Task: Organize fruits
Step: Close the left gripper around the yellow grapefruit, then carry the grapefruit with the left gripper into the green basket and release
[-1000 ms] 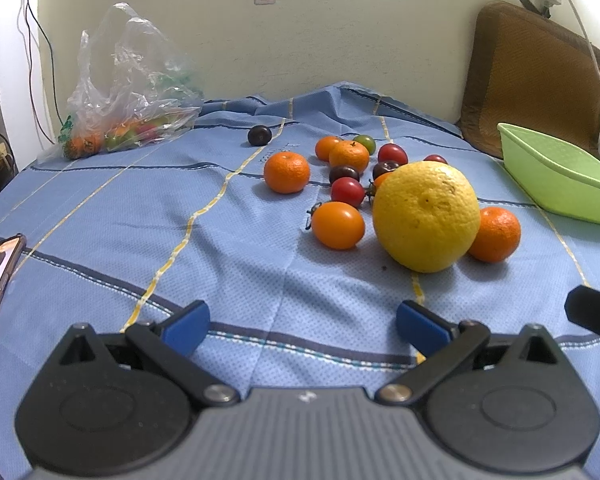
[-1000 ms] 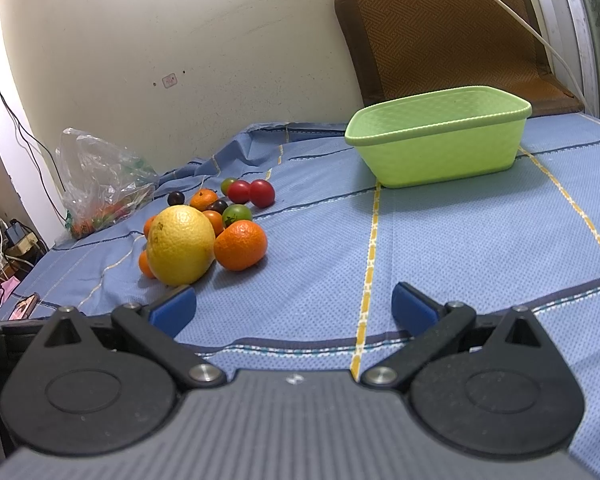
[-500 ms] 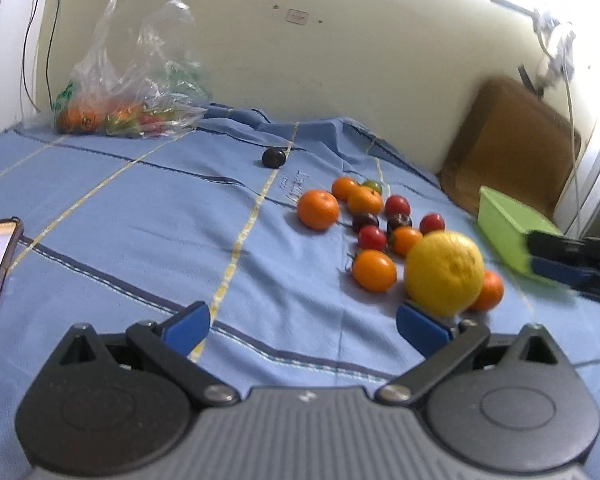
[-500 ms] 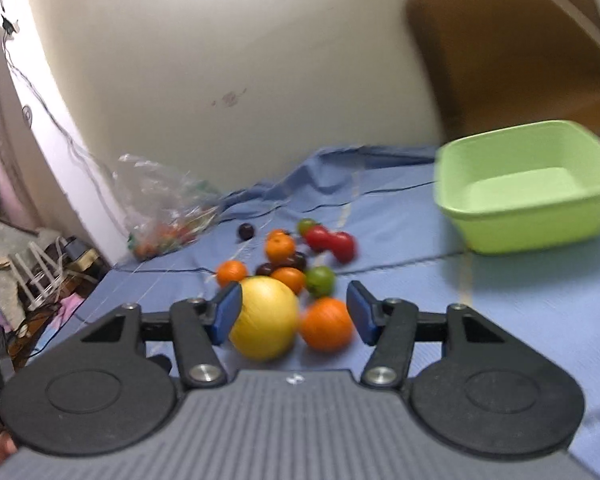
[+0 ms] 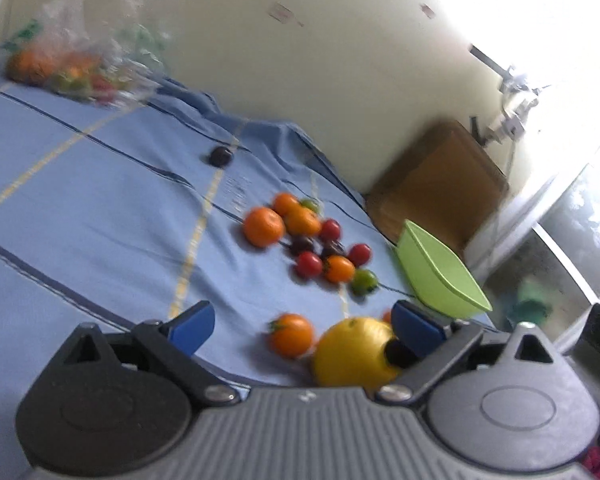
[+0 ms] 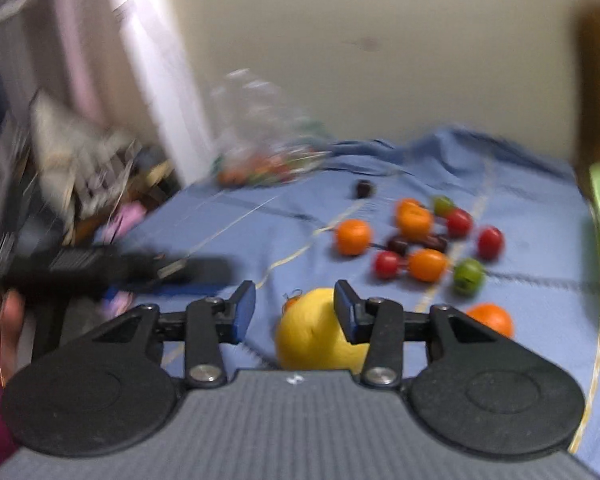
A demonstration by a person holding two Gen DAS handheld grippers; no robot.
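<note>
A large yellow citrus [image 5: 350, 354] lies on the blue cloth [image 5: 100, 208] close under both grippers; it also shows in the right wrist view [image 6: 312, 334]. Behind it lies a cluster of oranges and small red, green and dark tomatoes [image 5: 312, 240], also seen in the right wrist view [image 6: 420, 236]. A green basket [image 5: 436, 276] stands to the right. My left gripper [image 5: 300, 322] is wide open and empty. My right gripper [image 6: 295, 312] is partly open above the yellow citrus, its right finger in front of it. Both views are blurred.
A plastic bag of fruit [image 5: 80, 60] lies at the back left by the wall. A single dark fruit [image 5: 220, 156] lies apart behind the cluster. A brown cushion [image 5: 440, 184] leans on the wall behind the basket. The left gripper's body [image 6: 116, 272] shows left in the right wrist view.
Both grippers have swung and closed in on the yellow citrus. The right gripper's jaws have narrowed. The left gripper stays wide open.
</note>
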